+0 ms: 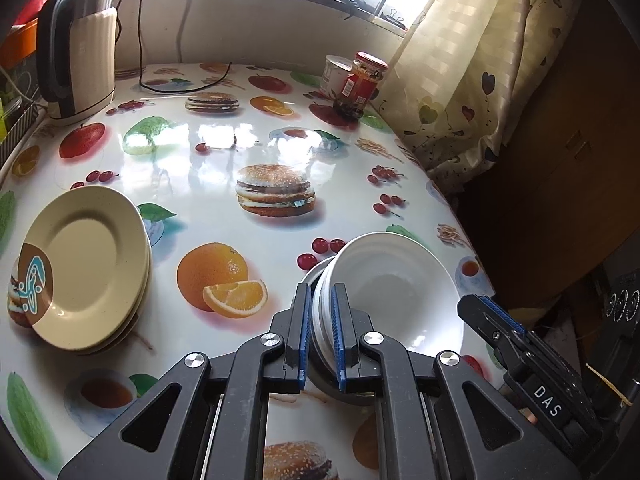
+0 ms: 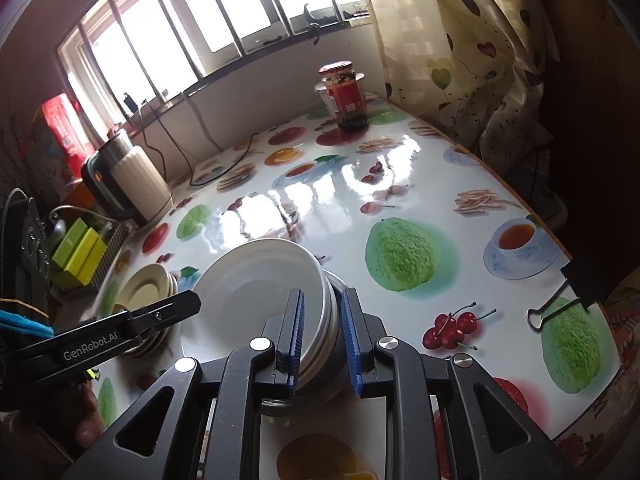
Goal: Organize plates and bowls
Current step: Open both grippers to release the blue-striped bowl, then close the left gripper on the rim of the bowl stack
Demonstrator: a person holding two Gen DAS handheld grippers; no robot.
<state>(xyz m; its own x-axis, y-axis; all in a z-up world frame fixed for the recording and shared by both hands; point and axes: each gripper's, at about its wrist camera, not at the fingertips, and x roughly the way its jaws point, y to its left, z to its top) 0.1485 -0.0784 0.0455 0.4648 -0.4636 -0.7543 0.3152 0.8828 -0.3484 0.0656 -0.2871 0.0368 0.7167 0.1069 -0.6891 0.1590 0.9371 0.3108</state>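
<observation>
Left claw [image 1: 322,289]: clamped on the near-left rim of the stack of white bowls [image 1: 392,280], one blue pad inside the top bowl, the other outside, with the stacked rims filling the gap. Right claw [image 2: 323,292]: set astride the opposite rim of the same stack, jaws slightly apart; the inner pad lies against the inside wall and the outer pad stands just clear of the rims, so it is not gripping. White bowls: nested, tilted toward the left claw's far side, directly between and ahead of both claws. Metal bowl [image 2: 280,403]: under the white stack, its steel rim showing below and behind the claws. Table [image 1: 224,148]: glossy cloth printed with fruit, burgers and teacups, bearing everything listed. Stack of cream plates [image 1: 88,256]: left of the left claw, well apart from the bowls, the top plate carrying a brown and blue mark at its near edge. Binder clip [image 2: 560,296]: black, on the table edge, right of the right claw. Green boxes [image 2: 80,252]: in a rack at the table's left side, beyond the plates. Kettle [image 1: 80,48]: cream and black, far left, cables trailing beside it. Jar [image 1: 362,84]: red lid and label, far ahead and right, touching or just in front of a white tub [image 1: 334,74]. Curtain [image 1: 460,80]: patterned, far right. Window [image 2: 200,20]: barred, farthest back.
</observation>
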